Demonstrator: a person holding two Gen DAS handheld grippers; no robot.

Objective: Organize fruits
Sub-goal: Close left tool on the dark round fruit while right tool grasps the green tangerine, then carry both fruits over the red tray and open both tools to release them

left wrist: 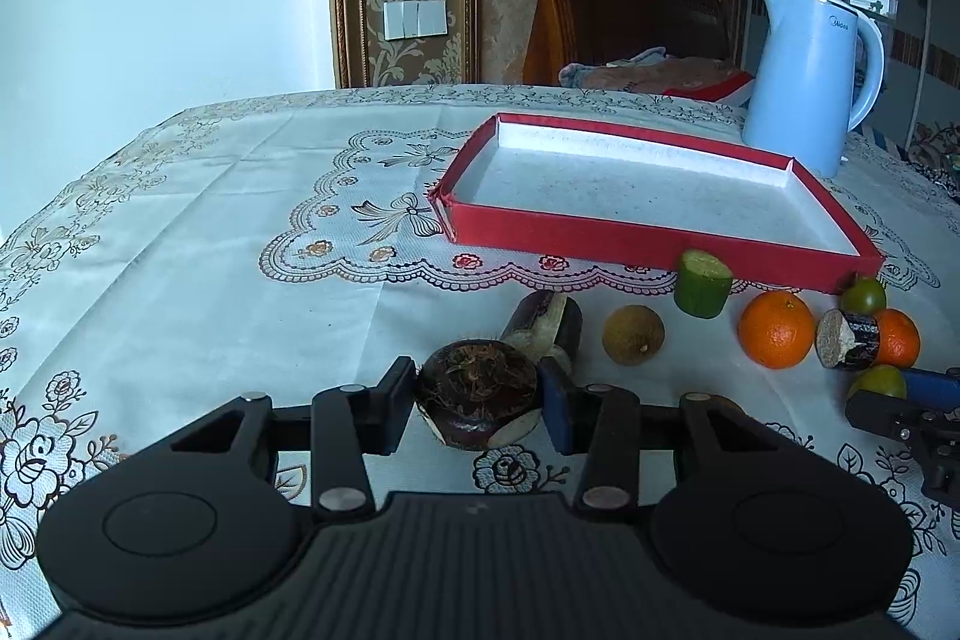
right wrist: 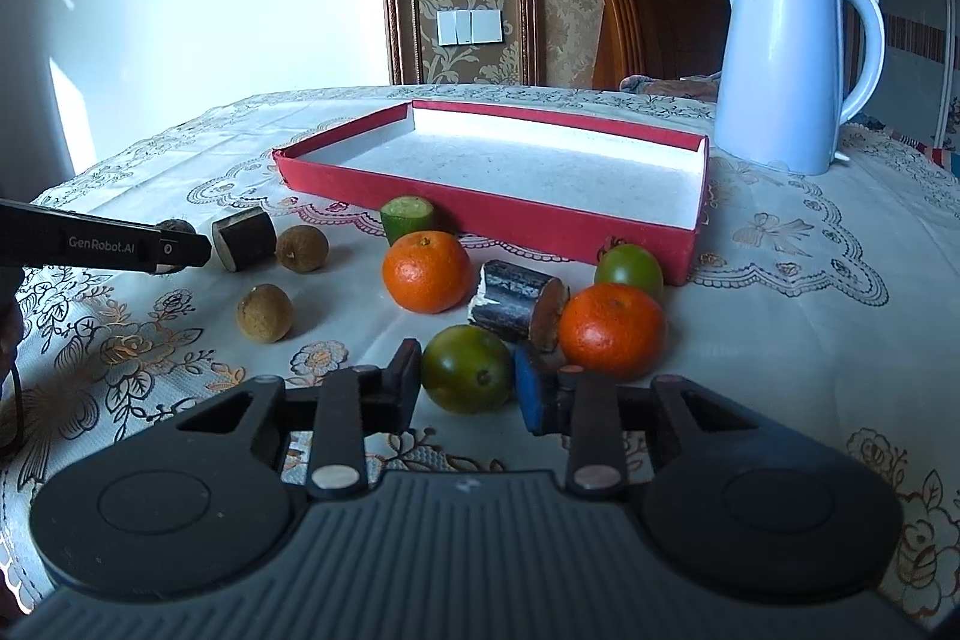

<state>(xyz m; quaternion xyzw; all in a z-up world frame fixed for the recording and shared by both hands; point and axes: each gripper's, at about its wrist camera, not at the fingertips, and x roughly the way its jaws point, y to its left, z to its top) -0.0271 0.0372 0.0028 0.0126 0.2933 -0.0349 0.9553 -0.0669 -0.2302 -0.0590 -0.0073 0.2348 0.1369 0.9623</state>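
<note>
Left wrist view shows my left claw closed around a dark hairy water chestnut on the tablecloth, short of the red tray. My right claw brackets a green citrus, its pads beside the skin; whether they touch I cannot tell. Beyond the tray's far right corner stands a blue kettle marked "Midea". "GenRobot.AI" is printed along my left claw's side.

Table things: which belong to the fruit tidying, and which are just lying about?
Job: red tray, two oranges, near green fruit, far green fruit, dark bulb, brown round fruits, cut stalk pieces, green cut piece.
Lying about: kettle, tablecloth, chair.
</note>
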